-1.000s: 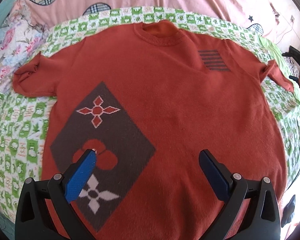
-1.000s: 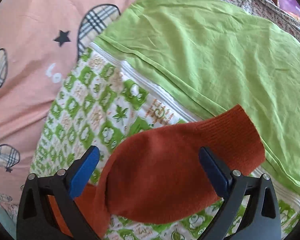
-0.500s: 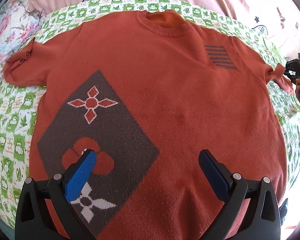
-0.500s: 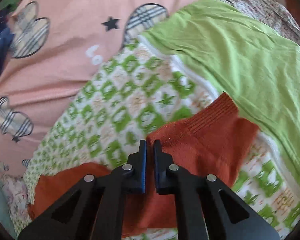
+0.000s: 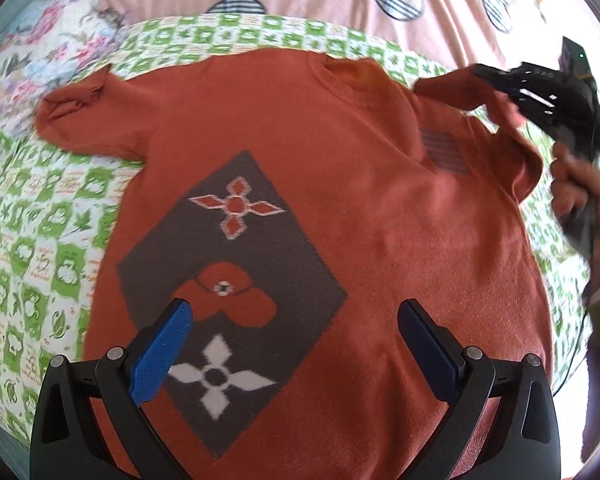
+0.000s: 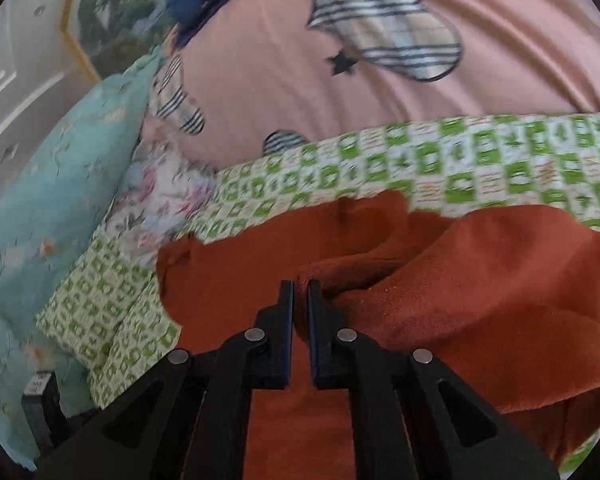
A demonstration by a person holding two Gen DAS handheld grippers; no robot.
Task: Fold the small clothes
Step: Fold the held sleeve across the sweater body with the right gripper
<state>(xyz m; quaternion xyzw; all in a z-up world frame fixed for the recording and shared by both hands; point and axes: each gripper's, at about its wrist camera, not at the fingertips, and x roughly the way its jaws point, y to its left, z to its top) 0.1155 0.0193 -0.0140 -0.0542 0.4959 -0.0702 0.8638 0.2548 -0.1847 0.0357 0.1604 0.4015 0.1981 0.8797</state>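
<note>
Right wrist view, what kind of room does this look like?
Probably a bedroom: the orange sweater lies on a green checked quilt beside a pink duvet and a teal floral pillow.

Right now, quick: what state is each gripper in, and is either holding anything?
Left gripper: open, holding nothing, above the orange sweater.
Right gripper: closed on the sweater's sleeve, lifted over the body.

No legible text, labels, numbers anywhere.
</note>
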